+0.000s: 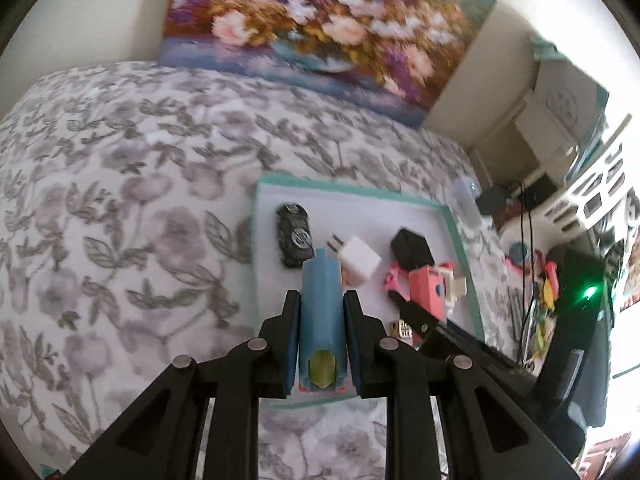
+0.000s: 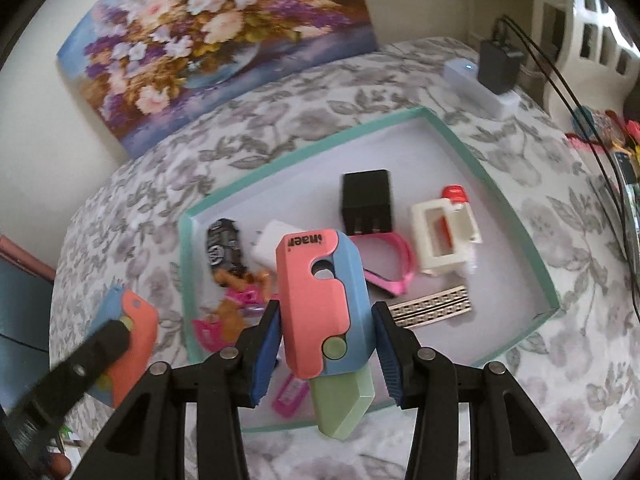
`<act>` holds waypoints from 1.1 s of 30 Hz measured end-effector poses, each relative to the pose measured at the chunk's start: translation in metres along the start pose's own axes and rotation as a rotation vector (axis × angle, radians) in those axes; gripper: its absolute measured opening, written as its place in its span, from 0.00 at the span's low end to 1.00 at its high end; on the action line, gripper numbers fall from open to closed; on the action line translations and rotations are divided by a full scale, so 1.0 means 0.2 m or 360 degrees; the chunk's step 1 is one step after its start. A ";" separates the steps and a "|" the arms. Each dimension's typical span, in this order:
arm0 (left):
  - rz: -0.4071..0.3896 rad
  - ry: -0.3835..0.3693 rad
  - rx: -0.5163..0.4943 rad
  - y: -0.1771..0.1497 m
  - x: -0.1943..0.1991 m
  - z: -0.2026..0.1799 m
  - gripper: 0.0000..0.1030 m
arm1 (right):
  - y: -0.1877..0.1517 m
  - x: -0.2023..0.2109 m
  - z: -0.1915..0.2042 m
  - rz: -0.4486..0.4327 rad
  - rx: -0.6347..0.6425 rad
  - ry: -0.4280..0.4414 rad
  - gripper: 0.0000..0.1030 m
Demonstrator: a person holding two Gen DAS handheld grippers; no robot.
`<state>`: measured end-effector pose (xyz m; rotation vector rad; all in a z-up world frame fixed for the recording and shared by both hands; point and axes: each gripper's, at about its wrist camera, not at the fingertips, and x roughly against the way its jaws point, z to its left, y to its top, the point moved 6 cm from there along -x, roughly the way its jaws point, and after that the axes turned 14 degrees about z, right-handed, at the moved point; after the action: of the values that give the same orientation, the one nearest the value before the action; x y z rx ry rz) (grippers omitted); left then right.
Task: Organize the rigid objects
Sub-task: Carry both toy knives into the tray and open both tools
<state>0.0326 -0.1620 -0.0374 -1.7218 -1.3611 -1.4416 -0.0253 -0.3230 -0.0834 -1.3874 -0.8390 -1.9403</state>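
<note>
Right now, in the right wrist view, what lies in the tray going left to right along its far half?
Black toy car → white charger → black adapter → cream and red toy.

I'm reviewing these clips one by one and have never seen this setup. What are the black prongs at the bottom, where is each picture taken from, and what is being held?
There is no robot: a person holds a two-finger gripper in each hand, each with a wide-angle camera looking along its fingers. In the left view, the left gripper is shut on a blue toy knife. In the right view, the right gripper is shut on a similar pink and blue toy knife with a green blade. Both hang above a teal-rimmed tray on a floral cloth. The tray holds a toy car, a white charger and a black charger.
</note>
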 end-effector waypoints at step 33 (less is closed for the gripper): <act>0.0225 0.0015 -0.0024 -0.08 -0.26 -0.08 0.23 | -0.01 -0.11 -0.09 0.0081 -0.0058 0.0002 0.47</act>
<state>0.0141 -0.1887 -0.0835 -1.7803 -1.2005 -1.3831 -0.0325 -0.3334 -0.1087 -1.4147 -0.7638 -1.9265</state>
